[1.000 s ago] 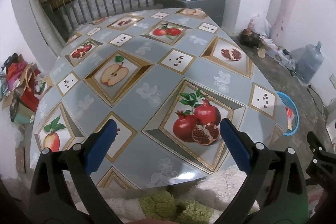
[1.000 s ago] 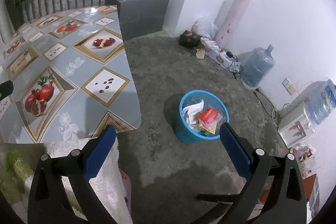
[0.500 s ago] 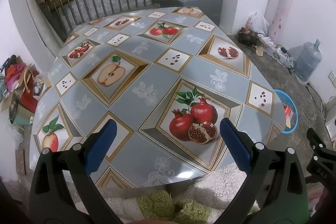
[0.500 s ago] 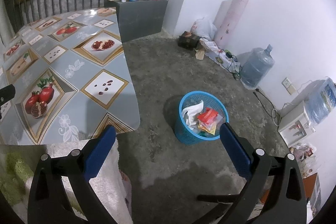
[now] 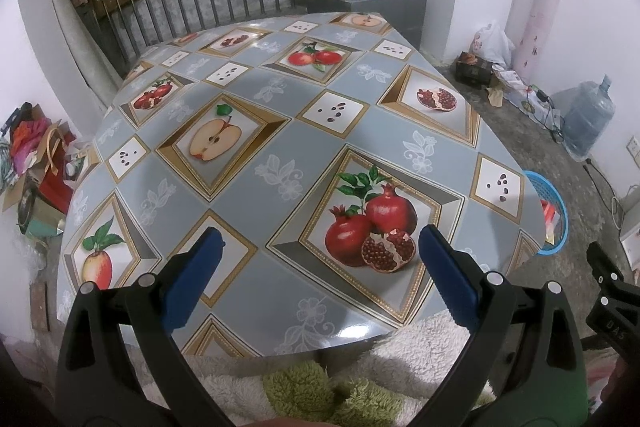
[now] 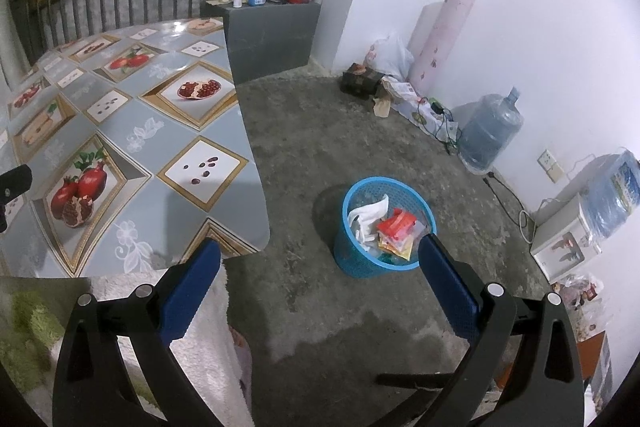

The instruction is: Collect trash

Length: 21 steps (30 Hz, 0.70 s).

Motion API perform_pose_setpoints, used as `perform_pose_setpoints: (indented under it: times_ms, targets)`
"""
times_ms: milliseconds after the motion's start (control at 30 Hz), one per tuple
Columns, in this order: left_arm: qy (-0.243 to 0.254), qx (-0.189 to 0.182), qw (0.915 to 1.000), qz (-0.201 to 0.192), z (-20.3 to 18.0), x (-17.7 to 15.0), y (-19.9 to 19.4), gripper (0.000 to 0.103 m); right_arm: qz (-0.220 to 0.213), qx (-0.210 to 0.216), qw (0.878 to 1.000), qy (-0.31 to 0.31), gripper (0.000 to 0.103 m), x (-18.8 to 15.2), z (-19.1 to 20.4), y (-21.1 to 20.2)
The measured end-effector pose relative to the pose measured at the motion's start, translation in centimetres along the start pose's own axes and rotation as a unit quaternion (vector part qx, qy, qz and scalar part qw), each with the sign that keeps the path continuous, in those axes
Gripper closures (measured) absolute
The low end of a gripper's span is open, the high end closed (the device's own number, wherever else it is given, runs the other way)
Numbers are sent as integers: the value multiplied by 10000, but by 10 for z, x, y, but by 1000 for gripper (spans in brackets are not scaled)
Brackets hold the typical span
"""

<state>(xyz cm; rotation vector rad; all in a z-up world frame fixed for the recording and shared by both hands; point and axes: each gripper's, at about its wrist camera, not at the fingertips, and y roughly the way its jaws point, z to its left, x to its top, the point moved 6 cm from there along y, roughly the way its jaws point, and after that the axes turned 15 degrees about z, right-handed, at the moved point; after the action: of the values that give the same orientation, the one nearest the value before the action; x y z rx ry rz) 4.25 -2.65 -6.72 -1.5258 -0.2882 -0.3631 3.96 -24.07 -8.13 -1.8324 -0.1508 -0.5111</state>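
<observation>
Blue basket (image 6: pixel 384 227) of trash sits on the floor just ahead of the right claw (image 6: pixel 320 267) (spread, empty), nearer it than the left claw (image 5: pixel 320 259), also spread above the surface (image 5: pixel 280 131).

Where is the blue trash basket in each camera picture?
Left wrist view: the blue trash basket peeks out at the right, mostly hidden behind the table edge.
Right wrist view: the basket stands in full sight on the floor, centre right, with wrappers inside.
Shared landmark: the big water jug by the white wall.
</observation>
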Motion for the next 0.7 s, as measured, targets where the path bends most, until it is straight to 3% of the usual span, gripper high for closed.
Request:
perform_pose_setpoints:
  times_ms: [700]
  targets:
    - [4,6,10000,0,0,-1,1,9,-7,4,10000,7,7,2,3,-2]
